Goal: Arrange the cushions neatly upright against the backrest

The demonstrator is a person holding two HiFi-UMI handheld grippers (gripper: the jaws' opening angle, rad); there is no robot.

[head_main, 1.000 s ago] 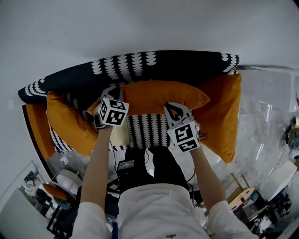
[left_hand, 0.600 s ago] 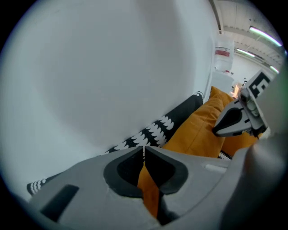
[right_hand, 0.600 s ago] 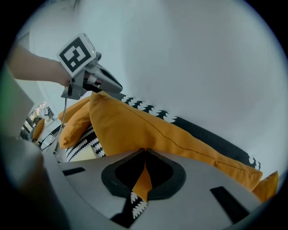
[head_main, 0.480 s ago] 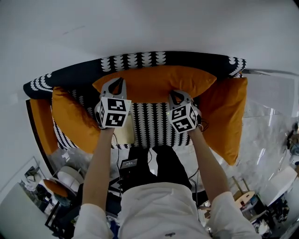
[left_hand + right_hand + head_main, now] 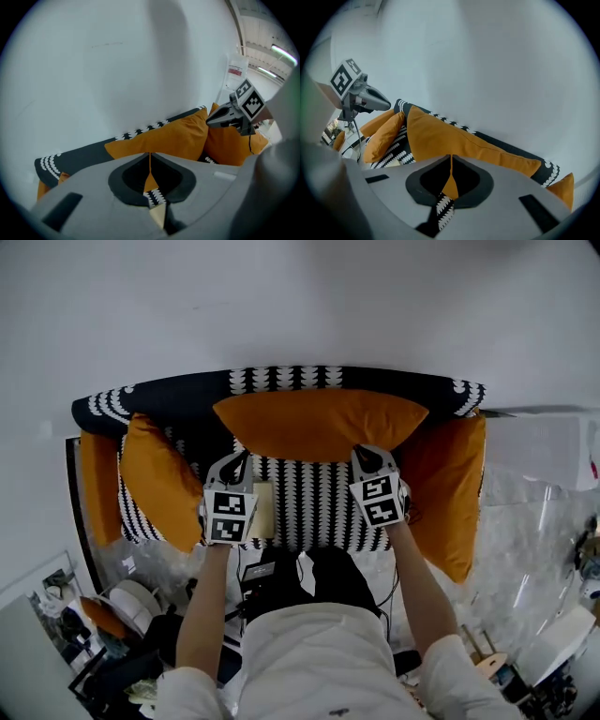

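A long orange cushion (image 5: 319, 423) stands upright against the backrest of the black-and-white patterned sofa (image 5: 281, 382). A smaller orange cushion (image 5: 159, 482) leans at the sofa's left end, and another orange cushion (image 5: 450, 488) at its right end. My left gripper (image 5: 232, 461) is shut and empty, over the seat just below the long cushion's left corner. My right gripper (image 5: 368, 456) is shut too, with its tip at the cushion's lower right edge and nothing between the jaws. The long cushion (image 5: 164, 138) (image 5: 440, 138) lies beyond the closed jaws in both gripper views.
A pale beige flat thing (image 5: 262, 509) lies on the striped seat beside the left gripper. An orange pad (image 5: 97, 486) hangs at the sofa's far left. A white sheet (image 5: 539, 451) lies to the right. Floor clutter (image 5: 122, 610) sits at lower left. A black device (image 5: 258, 571) rests on the person's lap.
The long cushion went from lying low on the seat to standing against the backrest. Both grippers, shut throughout, pushed up with it and now sit below its lower edge.
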